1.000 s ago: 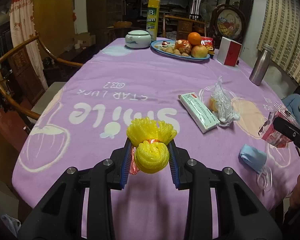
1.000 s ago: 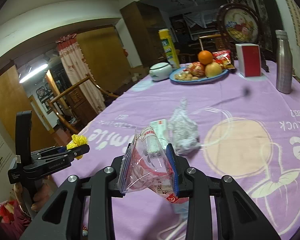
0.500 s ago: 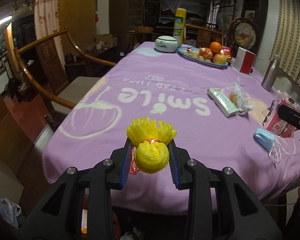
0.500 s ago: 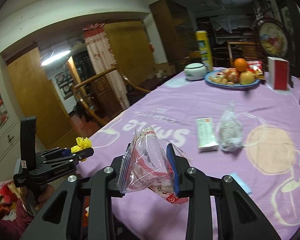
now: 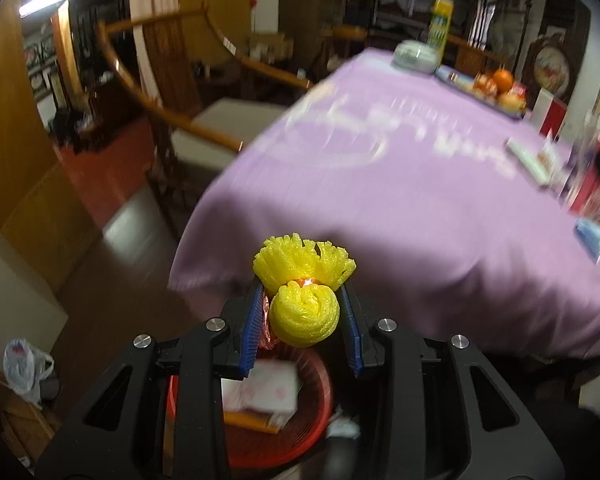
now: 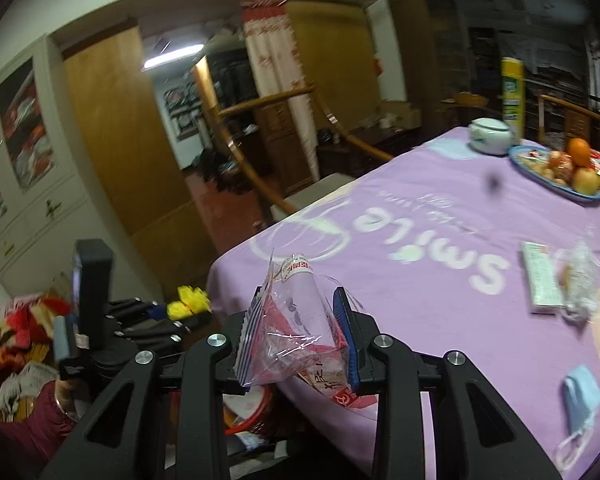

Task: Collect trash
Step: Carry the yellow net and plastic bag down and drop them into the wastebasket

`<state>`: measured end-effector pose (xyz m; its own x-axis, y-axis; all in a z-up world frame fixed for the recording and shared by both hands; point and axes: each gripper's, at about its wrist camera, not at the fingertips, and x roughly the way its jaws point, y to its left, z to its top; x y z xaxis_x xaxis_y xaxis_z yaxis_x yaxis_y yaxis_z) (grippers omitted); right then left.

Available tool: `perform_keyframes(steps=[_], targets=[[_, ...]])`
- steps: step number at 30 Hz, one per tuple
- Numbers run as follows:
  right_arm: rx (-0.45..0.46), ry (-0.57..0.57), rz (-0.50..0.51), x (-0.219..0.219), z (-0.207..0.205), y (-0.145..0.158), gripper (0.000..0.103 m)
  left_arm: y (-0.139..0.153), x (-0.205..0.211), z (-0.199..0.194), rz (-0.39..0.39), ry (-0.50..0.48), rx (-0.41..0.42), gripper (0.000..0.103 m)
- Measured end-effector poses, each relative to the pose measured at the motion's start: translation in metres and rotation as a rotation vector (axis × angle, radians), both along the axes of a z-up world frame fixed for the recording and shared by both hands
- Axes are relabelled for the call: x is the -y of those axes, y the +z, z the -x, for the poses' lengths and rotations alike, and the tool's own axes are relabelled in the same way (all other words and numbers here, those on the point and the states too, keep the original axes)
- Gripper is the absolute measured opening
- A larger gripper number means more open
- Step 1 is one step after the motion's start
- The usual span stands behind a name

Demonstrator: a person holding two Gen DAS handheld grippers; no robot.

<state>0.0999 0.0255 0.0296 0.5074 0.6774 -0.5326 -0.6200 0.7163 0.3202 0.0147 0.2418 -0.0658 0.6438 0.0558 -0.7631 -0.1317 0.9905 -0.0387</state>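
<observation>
The left gripper [image 5: 303,320] is clamped on a yellow foam net [image 5: 303,294] (a scrap of orange wrapper shows behind it), held off the table's edge above a red basket [image 5: 318,432] on the floor. The right gripper [image 6: 300,334] pinches a clear plastic bag [image 6: 300,328] near the corner of the purple tablecloth [image 6: 440,264], where a blue mask [image 6: 582,398] and a white box [image 6: 540,284] lie.

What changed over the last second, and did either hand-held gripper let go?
Both pulled back off the table toward its near-left corner; the left hand-held gripper now hangs over the red bin. Nothing released: it still clamps the yellow foam net, the right hand-held gripper the plastic wrapper.
</observation>
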Motion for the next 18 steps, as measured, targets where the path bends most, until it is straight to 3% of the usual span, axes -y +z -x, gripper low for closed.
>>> perform_keyframes(steps=[4,6,7,8,11,18], targets=[[-0.022,0.059,0.033,-0.031,0.009,-0.003,0.033,-0.044,-0.021,0.01,0.025,0.005,-0.117,0.038],[-0.038,0.085,0.051,-0.045,0.012,-0.007,0.033,-0.063,-0.033,0.015,0.048,0.026,-0.159,0.047],[-0.045,0.098,0.063,-0.054,0.014,-0.009,0.033,-0.067,-0.038,0.016,0.058,0.035,-0.17,0.058],[-0.051,0.109,0.071,-0.061,0.016,-0.011,0.033,-0.07,-0.044,0.018,0.069,0.052,-0.171,0.068],[-0.068,0.144,0.095,-0.081,0.02,-0.016,0.033,-0.065,-0.059,0.024,0.088,0.087,-0.135,0.085],[-0.111,0.228,0.138,-0.121,0.025,-0.031,0.033,-0.053,-0.098,0.043,0.086,0.18,-0.087,0.091]])
